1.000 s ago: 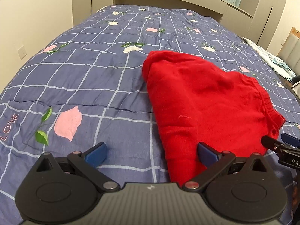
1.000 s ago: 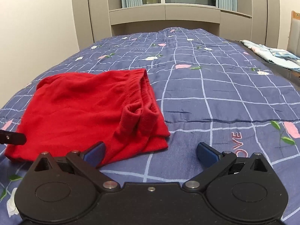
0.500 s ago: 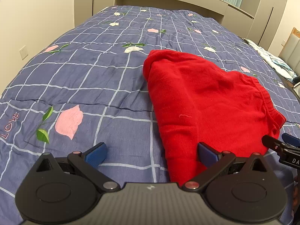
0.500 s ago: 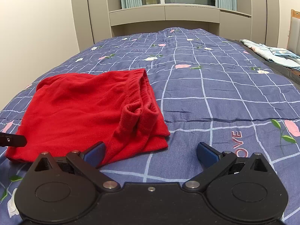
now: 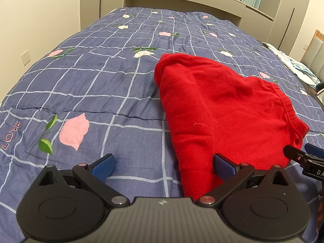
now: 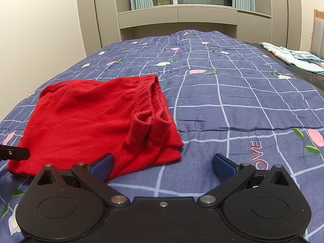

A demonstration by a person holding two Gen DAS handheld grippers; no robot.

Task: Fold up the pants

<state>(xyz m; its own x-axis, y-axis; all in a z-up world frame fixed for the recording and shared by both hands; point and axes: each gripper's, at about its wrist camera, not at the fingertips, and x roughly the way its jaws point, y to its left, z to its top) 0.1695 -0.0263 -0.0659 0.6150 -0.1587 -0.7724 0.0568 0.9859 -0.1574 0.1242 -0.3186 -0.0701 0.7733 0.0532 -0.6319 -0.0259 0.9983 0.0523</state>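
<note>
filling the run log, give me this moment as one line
left gripper open | right gripper open | red pants folded on bed, unheld

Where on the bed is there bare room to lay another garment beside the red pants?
Open quilt lies left of the red pants, toward the wall with the socket, and right of their waistband toward the pale blue bedding. The far half toward the cabinets is bare too. The near edge is crowded: left claw and right claw, both open.
</note>
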